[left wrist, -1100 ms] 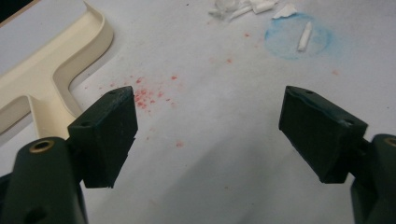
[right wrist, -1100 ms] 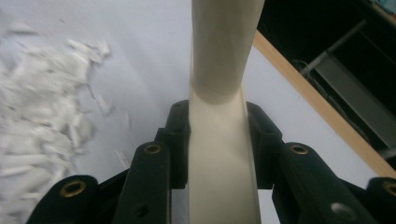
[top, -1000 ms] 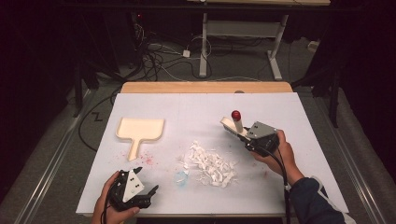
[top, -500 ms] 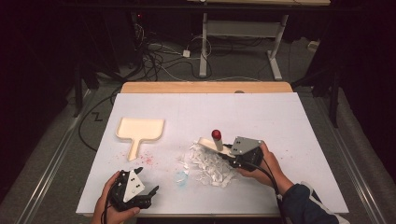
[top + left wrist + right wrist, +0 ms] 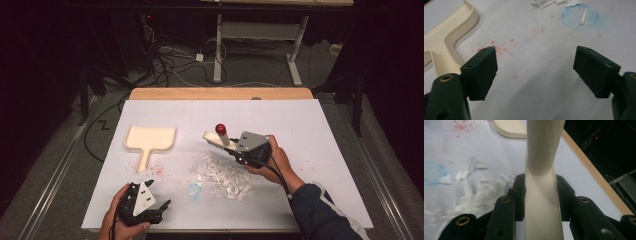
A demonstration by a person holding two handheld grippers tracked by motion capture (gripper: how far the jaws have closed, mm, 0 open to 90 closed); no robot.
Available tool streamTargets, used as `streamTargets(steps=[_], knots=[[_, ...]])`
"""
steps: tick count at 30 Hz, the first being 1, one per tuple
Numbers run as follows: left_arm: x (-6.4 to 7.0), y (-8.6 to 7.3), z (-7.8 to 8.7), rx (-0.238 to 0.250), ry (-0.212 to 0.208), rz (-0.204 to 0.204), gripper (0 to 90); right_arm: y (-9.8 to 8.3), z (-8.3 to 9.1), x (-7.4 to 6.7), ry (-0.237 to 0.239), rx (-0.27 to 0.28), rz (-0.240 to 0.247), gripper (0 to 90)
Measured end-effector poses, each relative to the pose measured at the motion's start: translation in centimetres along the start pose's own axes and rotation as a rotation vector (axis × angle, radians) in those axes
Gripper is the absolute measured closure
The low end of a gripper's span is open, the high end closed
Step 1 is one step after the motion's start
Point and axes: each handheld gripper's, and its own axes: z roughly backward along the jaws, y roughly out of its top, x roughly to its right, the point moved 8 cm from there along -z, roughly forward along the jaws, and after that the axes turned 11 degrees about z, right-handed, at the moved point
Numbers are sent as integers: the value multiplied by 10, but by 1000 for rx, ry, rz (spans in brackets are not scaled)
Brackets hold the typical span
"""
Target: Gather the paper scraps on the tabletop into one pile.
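The cream brush (image 5: 216, 140), its handle clamped between the clenched right tongs (image 5: 234, 154), hangs tilted just above the far-left edge of the white paper scraps (image 5: 225, 176), with the red-topped piece (image 5: 220, 129) rising from it. A second ago the right tongs held it farther right and beyond the pile; half a second ago it was down at the pile's far edge, and now it sits slightly higher and a touch right of that. In the right gripper view the handle (image 5: 541, 195) fills the gap between both pads. The left tongs (image 5: 162, 210) rest released near the desk's (image 5: 310, 125) near edge, unmoved, their pads (image 5: 482, 72) well apart over red specks, near the cream dustpan (image 5: 150, 140).
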Motion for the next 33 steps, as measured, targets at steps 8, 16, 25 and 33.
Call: streamTargets(steps=[8,16,25,33], knots=[[-1,-2,0,-4,-1,2,186,-5,-51,3,-11,-39,42,684],[-1,-4,2,-8,1,2,186,-6,-44,-25,114,53,70,678],[2,-3,0,-15,-1,-3,186,-1,-4,-54,275,187,120,682],[3,-2,-1,-17,-3,-3,186,1,10,-48,226,198,112,683]])
